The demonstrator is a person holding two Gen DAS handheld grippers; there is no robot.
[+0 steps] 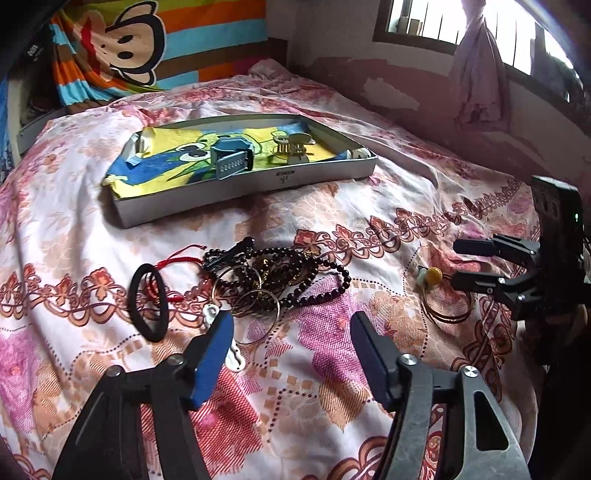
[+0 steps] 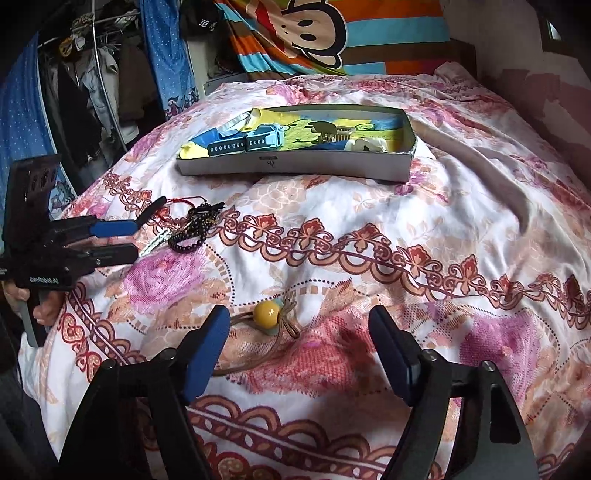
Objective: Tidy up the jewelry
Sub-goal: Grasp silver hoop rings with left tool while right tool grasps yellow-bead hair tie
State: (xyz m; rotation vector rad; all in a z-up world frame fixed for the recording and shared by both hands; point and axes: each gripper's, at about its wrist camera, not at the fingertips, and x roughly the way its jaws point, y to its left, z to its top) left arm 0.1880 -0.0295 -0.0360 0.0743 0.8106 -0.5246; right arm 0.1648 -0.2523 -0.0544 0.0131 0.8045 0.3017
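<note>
A pile of jewelry [image 1: 273, 277] lies on the floral bedspread: dark bead strands, thin metal bangles, a red cord bracelet [image 1: 173, 258], a black hair tie [image 1: 147, 301] and a white clip [image 1: 221, 332]. My left gripper [image 1: 291, 325] is open just in front of the pile. A hair tie with a yellow bead [image 2: 266, 314] lies between the fingers of my open right gripper [image 2: 299, 321]. A shallow grey box [image 1: 243, 192] further back holds a blue watch [image 1: 231, 157] and a gold claw clip [image 1: 290, 149] on a yellow and blue cloth.
The bedspread [image 2: 443, 221] is rumpled, with a ridge to the right of the box. A striped monkey-print cloth [image 2: 314, 33] hangs at the head. Clothes [image 2: 92, 92] hang at the left, a wall and window [image 1: 480, 37] at the right.
</note>
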